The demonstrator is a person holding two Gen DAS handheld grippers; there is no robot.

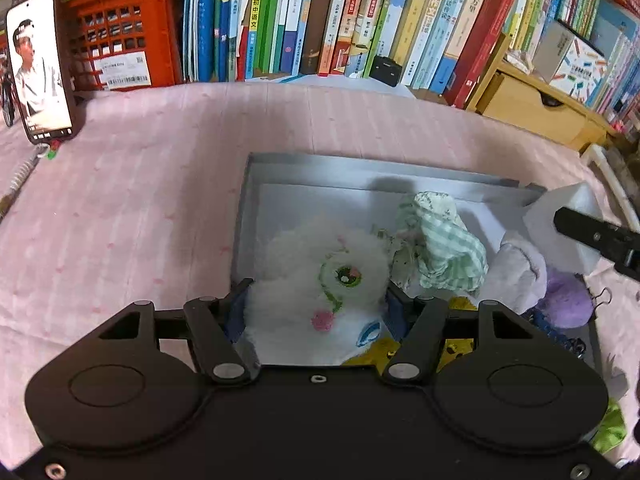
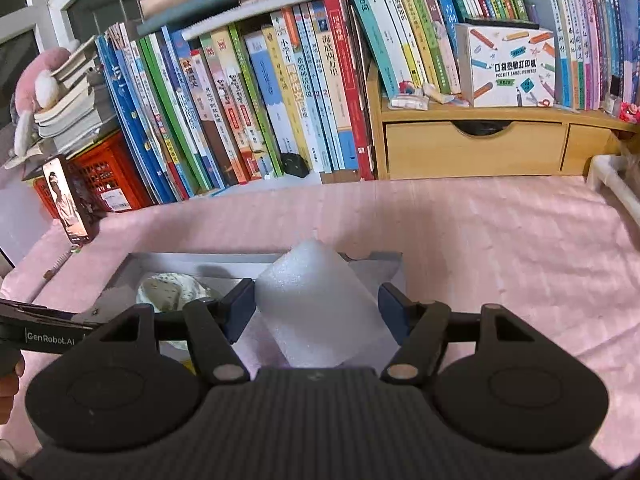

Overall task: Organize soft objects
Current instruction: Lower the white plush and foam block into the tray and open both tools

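A grey box lies on the pink cloth. My left gripper is shut on a fluffy white plush toy with a green eye, held over the box's near left part. Beside it in the box lie a green checked cloth, a pale lavender plush and a purple pompom. My right gripper is shut on a white foam block over the box's right side. The block also shows in the left wrist view.
A phone stands propped at the left, by a red crate. A row of books lines the back. A wooden drawer unit stands at the back right. Pink cloth spreads right of the box.
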